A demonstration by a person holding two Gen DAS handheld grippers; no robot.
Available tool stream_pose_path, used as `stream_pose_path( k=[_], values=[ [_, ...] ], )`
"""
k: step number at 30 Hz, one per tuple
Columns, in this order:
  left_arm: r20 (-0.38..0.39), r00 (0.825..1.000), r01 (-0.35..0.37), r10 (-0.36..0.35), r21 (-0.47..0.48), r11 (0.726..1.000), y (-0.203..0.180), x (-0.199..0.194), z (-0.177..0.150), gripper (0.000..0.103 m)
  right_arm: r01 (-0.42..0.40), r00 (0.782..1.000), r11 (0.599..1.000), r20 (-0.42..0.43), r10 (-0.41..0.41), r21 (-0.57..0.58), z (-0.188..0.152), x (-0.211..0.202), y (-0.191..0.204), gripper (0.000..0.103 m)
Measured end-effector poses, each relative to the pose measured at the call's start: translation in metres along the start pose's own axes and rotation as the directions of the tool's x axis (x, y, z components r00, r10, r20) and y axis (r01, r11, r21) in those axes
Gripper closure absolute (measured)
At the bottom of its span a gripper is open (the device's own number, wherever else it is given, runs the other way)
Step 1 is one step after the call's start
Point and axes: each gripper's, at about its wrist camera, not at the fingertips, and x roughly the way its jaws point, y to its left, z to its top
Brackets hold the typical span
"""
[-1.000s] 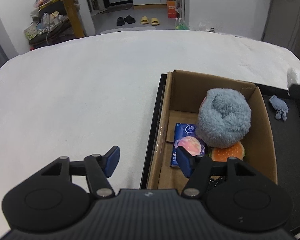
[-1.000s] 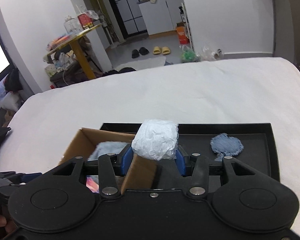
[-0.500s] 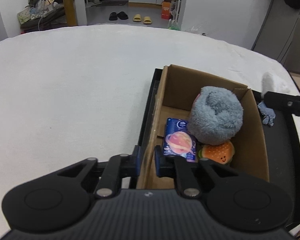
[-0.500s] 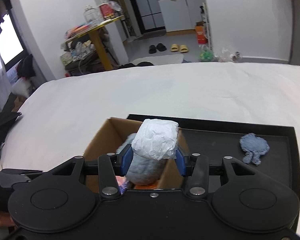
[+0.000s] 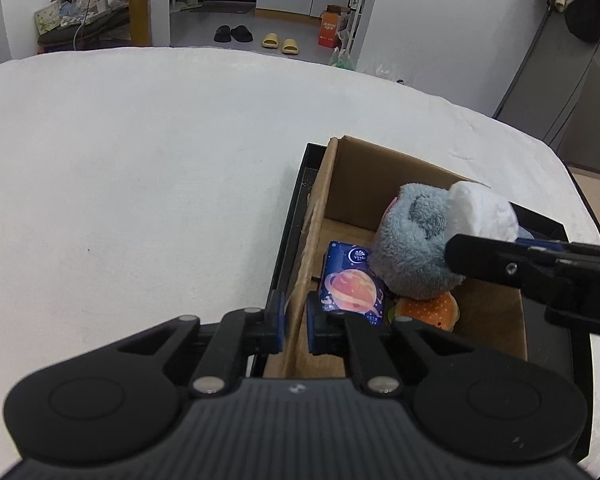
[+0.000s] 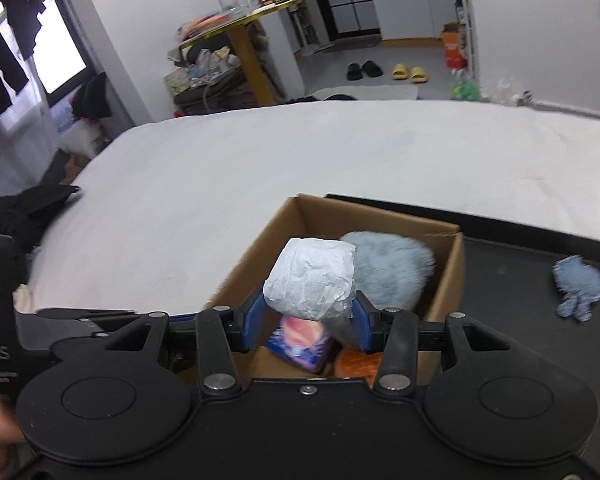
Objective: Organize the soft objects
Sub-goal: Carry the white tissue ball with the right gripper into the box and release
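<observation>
Soft things go in the cardboard box (image 5: 340, 176), and we are putting one more in. Our right claw (image 6: 306, 326) squeezes a white paper bundle (image 6: 312, 278) between its two blue pads, so the bundle cannot drop. We hold it up in the air, right over the open box, because that is where we think it should go.

Our left claw (image 5: 294, 322) is pinched nearly closed on the near wall of the box. One pad sits outside the wall and one sits inside. We think this keeps the box from sliding while the other claw works.

Just ahead of the right claw, inside the box, lies a fluffy grey toy (image 6: 388, 272). Under the bundle we see a blue tissue pack (image 6: 300, 342) with a pink planet on it. Beside the pack is an orange burger toy (image 5: 428, 312).

Off to the right of the right claw, a small blue cloth (image 6: 578, 292) waits on the black tray (image 6: 512, 264), outside the box. We guess it goes in later.
</observation>
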Motion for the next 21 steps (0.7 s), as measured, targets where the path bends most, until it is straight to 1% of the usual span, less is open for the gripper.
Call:
stream_pose_path(
  k=[2,4,10,21],
  values=[
    [0.0,1.0,0.008,-0.008,-0.01,1.0,0.002,0.001,0.001,0.093,-0.043,0.999,0.999,0.005,0.043,0.017,0.001,0.002,0.001,0.054],
    [0.002,1.0,0.01,-0.01,-0.013,1.0,0.003,0.0,0.0,0.093,-0.057,0.998,0.998,0.014,0.056,0.032,0.001,0.002,-0.002,0.032],
    [0.005,1.0,0.006,-0.006,-0.008,1.0,0.003,0.0,-0.001,0.093,-0.026,0.999,0.998,0.021,0.024,0.061,0.001,-0.001,-0.011,0.031],
    [-0.002,1.0,-0.017,0.017,0.008,1.0,0.0,0.002,0.001,0.093,0.087,0.994,0.993,0.055,-0.092,0.075,0.003,-0.008,-0.028,0.031]
  ],
)
